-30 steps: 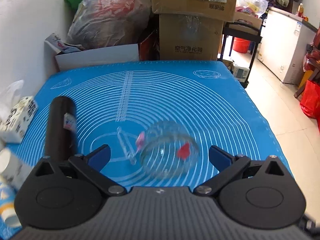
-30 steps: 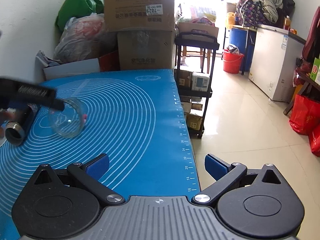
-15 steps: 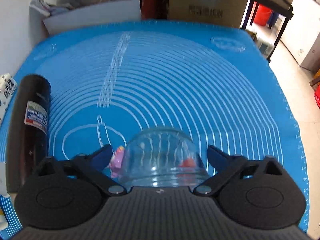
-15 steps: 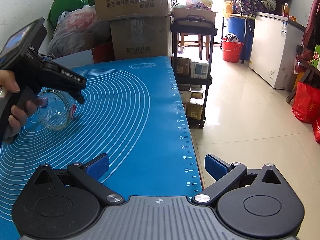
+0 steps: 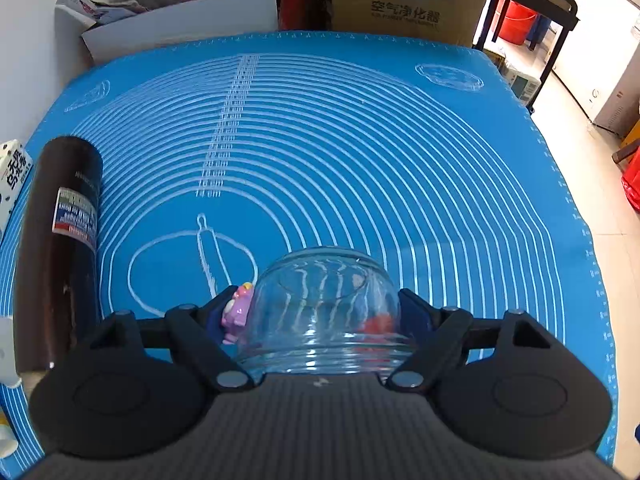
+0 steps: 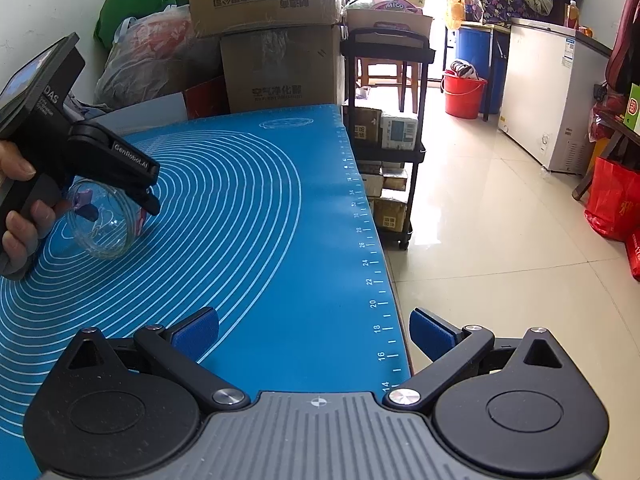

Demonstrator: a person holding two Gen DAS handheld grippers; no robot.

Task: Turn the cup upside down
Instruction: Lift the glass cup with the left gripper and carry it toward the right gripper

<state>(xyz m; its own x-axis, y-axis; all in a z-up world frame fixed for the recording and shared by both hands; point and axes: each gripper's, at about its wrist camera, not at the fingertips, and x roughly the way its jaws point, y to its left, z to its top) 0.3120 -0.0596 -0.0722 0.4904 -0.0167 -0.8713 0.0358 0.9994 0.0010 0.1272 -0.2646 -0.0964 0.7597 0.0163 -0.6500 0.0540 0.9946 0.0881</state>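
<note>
- The left gripper (image 5: 324, 308), tilted down toward the blue mat (image 5: 360, 152), has its blue pads clamped on the clear glass cup (image 5: 324, 312), which lies on its side between them.
- The right gripper (image 6: 314, 334) hovers level with fingers spread wide, nothing between them, the cup well off to its left.
- A dark bottle (image 5: 60, 240) lies left of the left gripper.

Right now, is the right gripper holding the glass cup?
No, the right gripper is open and bare; the glass cup sits in the left gripper.

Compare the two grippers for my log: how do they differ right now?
The left gripper is closed on the glass cup; the right gripper is open and empty. The left is over the blue mat's middle; the right is at its edge. Both have blue pads.
</note>
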